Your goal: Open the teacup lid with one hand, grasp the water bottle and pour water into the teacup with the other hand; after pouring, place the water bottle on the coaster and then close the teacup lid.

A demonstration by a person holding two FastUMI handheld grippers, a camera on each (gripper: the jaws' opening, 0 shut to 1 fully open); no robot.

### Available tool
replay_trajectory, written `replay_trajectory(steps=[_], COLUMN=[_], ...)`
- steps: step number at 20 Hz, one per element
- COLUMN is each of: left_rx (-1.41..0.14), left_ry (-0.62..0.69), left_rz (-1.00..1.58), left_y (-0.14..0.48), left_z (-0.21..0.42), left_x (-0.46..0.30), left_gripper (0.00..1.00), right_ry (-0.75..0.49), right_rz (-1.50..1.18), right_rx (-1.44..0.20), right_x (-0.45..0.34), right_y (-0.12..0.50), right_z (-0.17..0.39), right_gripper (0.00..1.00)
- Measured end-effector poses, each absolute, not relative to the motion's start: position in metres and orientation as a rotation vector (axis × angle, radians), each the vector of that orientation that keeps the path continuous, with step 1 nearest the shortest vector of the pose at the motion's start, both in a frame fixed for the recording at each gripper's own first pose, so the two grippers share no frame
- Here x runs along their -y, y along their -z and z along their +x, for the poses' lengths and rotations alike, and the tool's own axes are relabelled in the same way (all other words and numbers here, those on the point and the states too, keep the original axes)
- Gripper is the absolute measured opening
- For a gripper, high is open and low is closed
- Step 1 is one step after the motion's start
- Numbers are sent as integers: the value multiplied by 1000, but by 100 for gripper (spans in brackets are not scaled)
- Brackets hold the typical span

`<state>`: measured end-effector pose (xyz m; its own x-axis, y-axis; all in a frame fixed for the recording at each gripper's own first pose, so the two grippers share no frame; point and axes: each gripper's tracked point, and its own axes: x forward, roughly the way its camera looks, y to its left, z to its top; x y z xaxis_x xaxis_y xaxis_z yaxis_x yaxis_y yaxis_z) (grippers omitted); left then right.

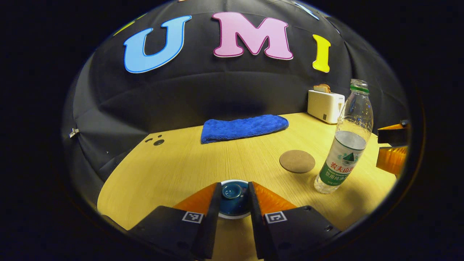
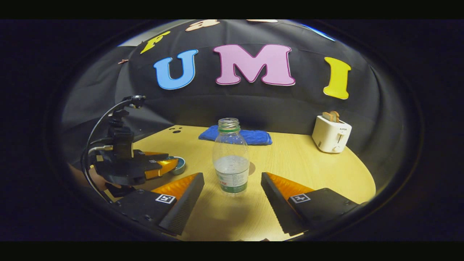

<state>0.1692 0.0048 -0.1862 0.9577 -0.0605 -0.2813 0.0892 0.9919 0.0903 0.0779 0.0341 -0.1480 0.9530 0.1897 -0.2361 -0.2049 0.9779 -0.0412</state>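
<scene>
A blue folded towel and white toaster sit behind the round cork coaster on the wooden desk. The left gripper has its jaws narrowly apart around the blue teacup lid, contact unclear. The right gripper has its jaws wide apart, flanking the uncapped clear plastic water bottle without touching it.

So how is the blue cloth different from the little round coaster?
The blue cloth is long, soft and fluffy, while the coaster is a flat, firm-looking disc. The cloth is bright blue; the coaster is dull brown. The cloth lies at the back near the booth wall; the coaster sits nearer, right beside the water bottle. Both lie flat on the wooden table with nothing on them.
</scene>
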Motion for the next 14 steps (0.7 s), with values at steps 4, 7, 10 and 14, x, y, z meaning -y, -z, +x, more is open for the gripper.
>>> replay_trajectory(steps=[4, 7, 10, 14], left_rx=[-277, -266, -258, -244], left_ry=[78, 80, 76, 83], left_rz=[95, 84, 66, 49], left_y=[186, 185, 185, 178], left_z=[169, 169, 167, 164], left_x=[-3, -3, -6, -8], left_gripper=[36, 33, 29, 28], right_ry=[-213, -202, -207, -191], right_rz=[-81, -73, -67, -72], right_rx=[-219, -206, -197, -202], right_x=[-36, -37, -42, -43], right_y=[151, 155, 162, 173], right_z=[88, 100, 103, 110], right_gripper=[98, 98, 98, 99])
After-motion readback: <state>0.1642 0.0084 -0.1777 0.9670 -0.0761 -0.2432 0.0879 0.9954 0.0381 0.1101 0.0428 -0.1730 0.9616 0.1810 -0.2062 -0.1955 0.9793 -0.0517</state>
